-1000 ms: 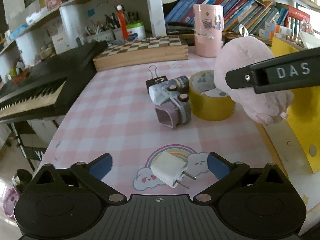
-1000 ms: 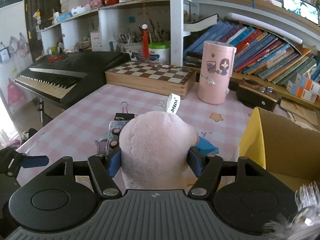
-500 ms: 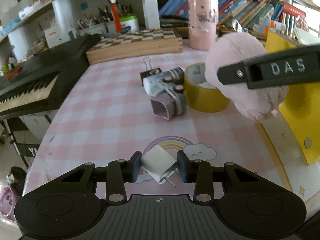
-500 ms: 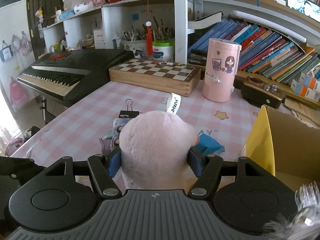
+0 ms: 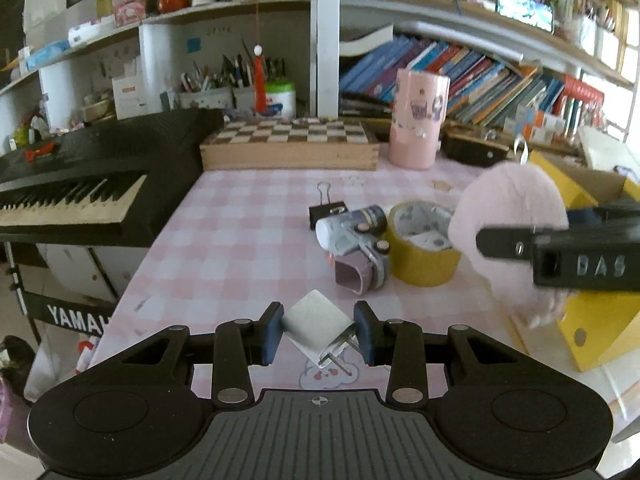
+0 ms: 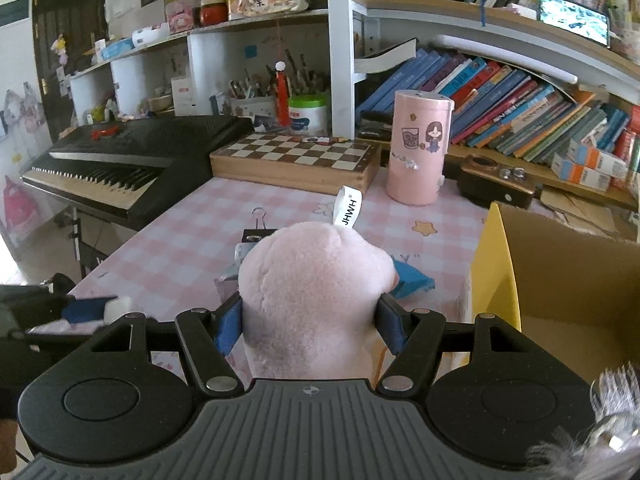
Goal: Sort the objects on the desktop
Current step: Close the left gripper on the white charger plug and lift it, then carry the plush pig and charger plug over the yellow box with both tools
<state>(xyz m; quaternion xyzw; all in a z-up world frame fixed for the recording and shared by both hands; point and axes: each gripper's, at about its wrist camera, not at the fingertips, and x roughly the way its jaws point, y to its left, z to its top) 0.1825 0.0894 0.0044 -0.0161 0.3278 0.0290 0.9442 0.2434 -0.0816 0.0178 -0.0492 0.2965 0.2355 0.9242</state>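
The left wrist view looks forward from behind the left gripper (image 5: 319, 332), low and close over the near edge of the table (image 5: 240, 240), facing the far shelves. The right wrist view looks the same way from behind the right gripper (image 6: 310, 316), further right and higher. Both views share the chessboard (image 5: 290, 142) (image 6: 296, 160), keyboard (image 5: 72, 196) (image 6: 120, 164), pink cylinder (image 5: 418, 118) (image 6: 420, 146) and books (image 5: 500, 84) (image 6: 520, 100).

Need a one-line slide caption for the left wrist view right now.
Left gripper shut on white plug adapter above pink checked table; right gripper holds pink plush beside yellow box.
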